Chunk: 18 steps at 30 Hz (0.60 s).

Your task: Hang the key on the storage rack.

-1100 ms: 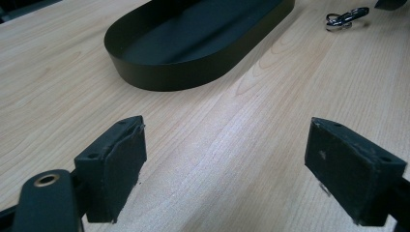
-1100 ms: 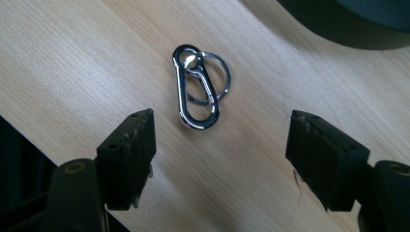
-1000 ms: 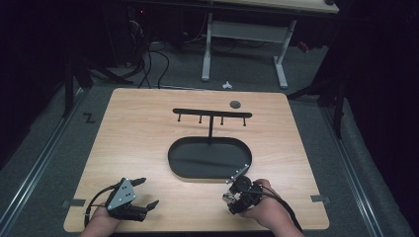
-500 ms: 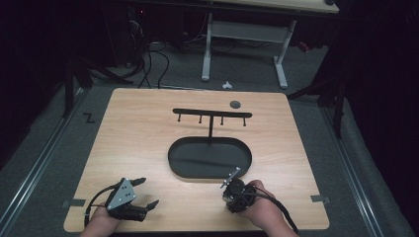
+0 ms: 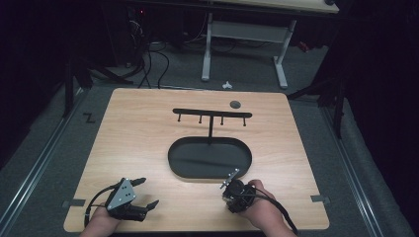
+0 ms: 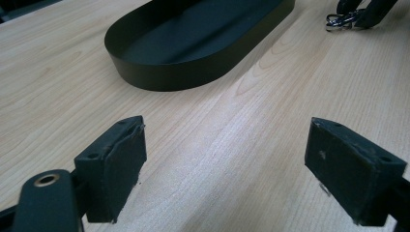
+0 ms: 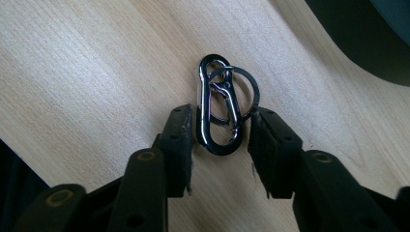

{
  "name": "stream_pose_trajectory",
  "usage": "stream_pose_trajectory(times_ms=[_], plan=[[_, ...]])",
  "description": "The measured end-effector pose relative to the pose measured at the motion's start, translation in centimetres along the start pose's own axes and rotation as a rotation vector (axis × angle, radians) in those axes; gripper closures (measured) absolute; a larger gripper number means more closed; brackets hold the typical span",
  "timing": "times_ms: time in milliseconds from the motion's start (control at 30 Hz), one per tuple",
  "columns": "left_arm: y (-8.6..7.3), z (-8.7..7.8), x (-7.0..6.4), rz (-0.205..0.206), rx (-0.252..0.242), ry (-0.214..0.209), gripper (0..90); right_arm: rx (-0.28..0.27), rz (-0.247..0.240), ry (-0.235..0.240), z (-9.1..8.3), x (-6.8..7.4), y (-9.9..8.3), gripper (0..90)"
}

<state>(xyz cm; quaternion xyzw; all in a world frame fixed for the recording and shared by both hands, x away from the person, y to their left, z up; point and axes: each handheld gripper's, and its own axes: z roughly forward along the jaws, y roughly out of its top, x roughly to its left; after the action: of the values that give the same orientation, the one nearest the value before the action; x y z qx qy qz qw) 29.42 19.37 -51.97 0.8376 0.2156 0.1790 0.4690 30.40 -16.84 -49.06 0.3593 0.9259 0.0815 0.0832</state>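
At the five o'clock corner of the pale wooden desk [image 5: 148, 143], the right tongs [image 7: 220, 133] straddle a shiny black metal carabiner clip with a dark key ring [image 7: 218, 108], which lies flat just off the rim of the black oval metal tray [image 5: 210, 159]. The jaws stand narrowly apart on either side of the clip; whether the pads already touch it is hard to judge. Closing squarely on the long sides should keep it from twisting. The left tongs [image 6: 227, 169], at seven o'clock, gape wide and hold nothing.
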Motion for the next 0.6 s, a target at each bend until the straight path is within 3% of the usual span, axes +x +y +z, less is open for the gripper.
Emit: stream_pose_trajectory(times_ms=[200, 600], plan=[[0.00, 0.01, 0.02, -0.001, -0.001, 0.002, 15.3, 0.002, -0.005, 0.040, 0.02, -0.02, 0.13, 68.1], [-0.01, 0.00, 0.03, -0.002, -0.002, 0.001, 15.3, 0.011, 0.033, 0.058, 0.02, -0.23, 0.30, 69.4]])
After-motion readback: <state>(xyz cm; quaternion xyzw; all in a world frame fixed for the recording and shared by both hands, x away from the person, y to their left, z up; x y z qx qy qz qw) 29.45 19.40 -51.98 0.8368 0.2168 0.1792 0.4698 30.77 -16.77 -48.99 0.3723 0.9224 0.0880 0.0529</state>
